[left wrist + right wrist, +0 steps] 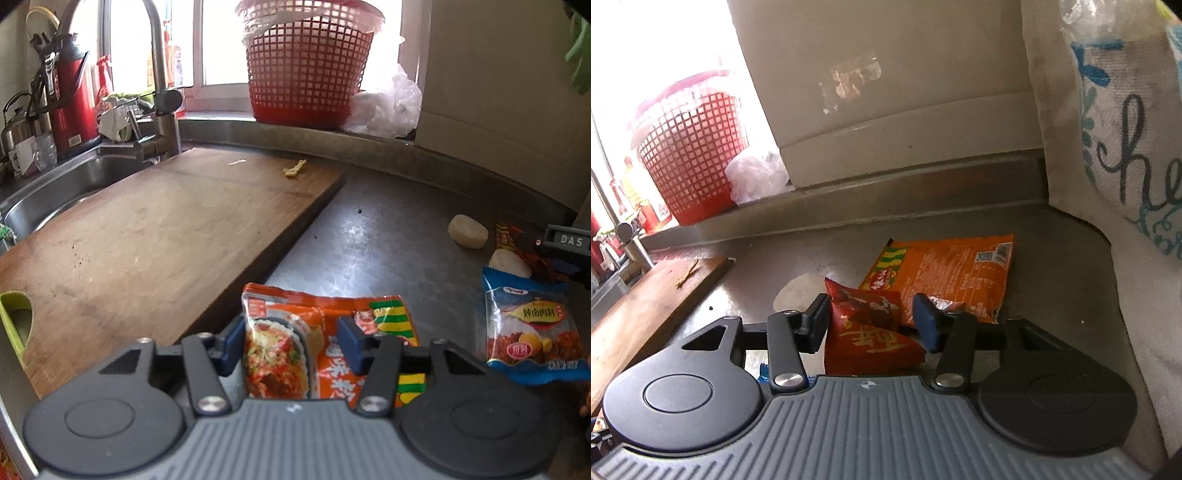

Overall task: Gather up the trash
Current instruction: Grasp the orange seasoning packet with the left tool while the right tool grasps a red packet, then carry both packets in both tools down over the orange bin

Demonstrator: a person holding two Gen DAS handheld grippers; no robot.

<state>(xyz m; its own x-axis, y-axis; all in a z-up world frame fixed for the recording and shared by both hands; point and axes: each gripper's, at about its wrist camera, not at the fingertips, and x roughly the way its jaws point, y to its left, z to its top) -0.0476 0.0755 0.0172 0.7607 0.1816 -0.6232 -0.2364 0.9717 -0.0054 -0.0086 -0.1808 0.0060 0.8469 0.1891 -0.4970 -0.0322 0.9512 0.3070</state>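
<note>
Orange crinkled noodle-seasoning wrapper (325,343) is lying flat on the grey steel tabletop (369,236), just beside the worn wooden cutting board (155,240). My left fingers (291,345) are straddling it, half closed; whether the pads are pressing yet I cannot tell. Small red foil snack packet (864,332) is sitting between my right fingers (873,325), partly overlapping a larger orange printed wrapper (945,273); pads look close against its sides, grip unconfirmed.

Judging the step as pinching both wrappers. Thin film slips: I am aiming to bite deep, near the tabletop, squeezing fully before lifting. Blue-and-clear snack bag (532,328) and the pale round pieces (467,230) are waiting nearby. Red plastic lattice basket (306,74) is standing on the windowsill.
</note>
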